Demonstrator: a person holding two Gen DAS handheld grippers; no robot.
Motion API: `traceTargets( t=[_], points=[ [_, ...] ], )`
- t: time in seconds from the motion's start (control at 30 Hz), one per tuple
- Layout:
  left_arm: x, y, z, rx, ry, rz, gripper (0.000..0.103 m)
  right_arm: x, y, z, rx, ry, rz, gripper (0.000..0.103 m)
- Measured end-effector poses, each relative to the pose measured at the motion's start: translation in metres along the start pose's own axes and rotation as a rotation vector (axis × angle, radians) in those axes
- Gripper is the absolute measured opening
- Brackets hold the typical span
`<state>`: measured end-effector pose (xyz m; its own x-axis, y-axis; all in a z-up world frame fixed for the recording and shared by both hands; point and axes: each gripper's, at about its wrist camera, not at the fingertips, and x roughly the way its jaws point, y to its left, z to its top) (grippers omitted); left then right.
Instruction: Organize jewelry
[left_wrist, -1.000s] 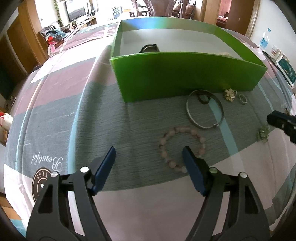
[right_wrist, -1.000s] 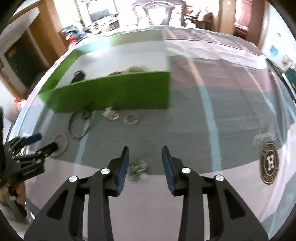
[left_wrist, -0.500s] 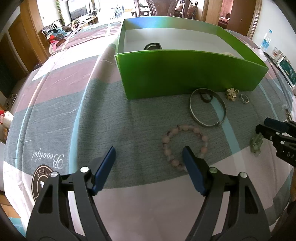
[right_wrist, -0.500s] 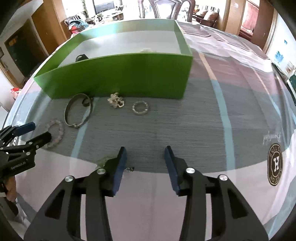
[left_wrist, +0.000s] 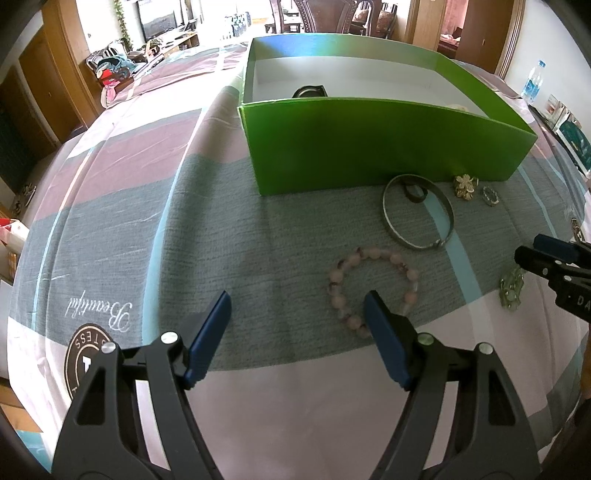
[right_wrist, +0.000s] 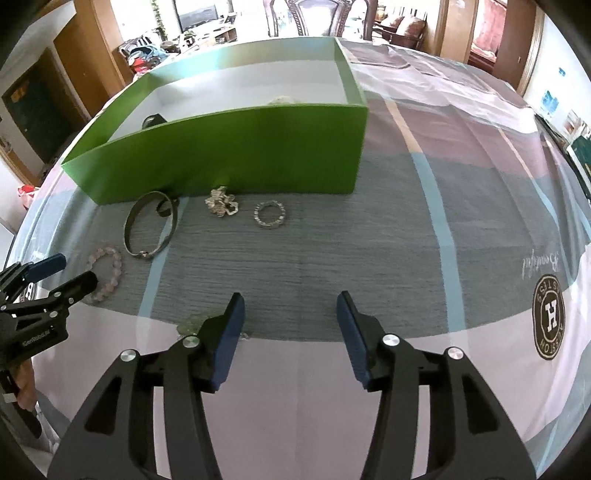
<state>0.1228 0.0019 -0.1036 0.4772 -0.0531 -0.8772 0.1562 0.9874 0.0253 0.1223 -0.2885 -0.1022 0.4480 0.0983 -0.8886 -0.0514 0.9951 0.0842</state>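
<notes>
Here your right gripper (right_wrist: 290, 325) had just widened its fingers, leaving the green brooch (left_wrist: 511, 290) on the tabletop (right_wrist: 369, 258) outside the box (right_wrist: 229, 155); left gripper (left_wrist: 297, 325) hung open, empty, beside the bead bracelet (left_wrist: 373, 284).

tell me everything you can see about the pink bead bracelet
The pink bead bracelet is a closed loop of round, pale pink, stone-like beads, a few with darker flecks. It lies flat on the grey band of the cloth, in front of the green box and near the metal bangle, apart from both. Nothing grips it.
</notes>
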Motion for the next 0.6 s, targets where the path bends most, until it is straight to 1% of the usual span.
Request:
traceTargets(
  t=[0.13,0.27,0.4,0.5,0.6],
  points=[
    [-0.001,0.01,-0.001,-0.019,-0.003,0.03,0.073,0.0,0.002,-0.001,-0.005,-0.002,-0.003,0.057],
    [-0.002,0.025,-0.002,-0.067,0.001,0.065,0.072,0.0,0.0,0.0,0.0,0.003,0.006,0.057],
    [-0.007,0.026,-0.004,-0.068,-0.006,0.058,0.072,-0.006,-0.007,-0.002,0.015,-0.004,-0.001,0.057],
    [-0.008,0.019,-0.004,-0.049,-0.01,0.041,0.072,-0.013,-0.013,-0.005,0.02,-0.018,-0.012,0.057],
    [-0.009,0.01,-0.005,-0.03,-0.008,0.025,0.072,-0.023,-0.005,-0.009,-0.025,-0.041,0.02,0.057]
  ],
)
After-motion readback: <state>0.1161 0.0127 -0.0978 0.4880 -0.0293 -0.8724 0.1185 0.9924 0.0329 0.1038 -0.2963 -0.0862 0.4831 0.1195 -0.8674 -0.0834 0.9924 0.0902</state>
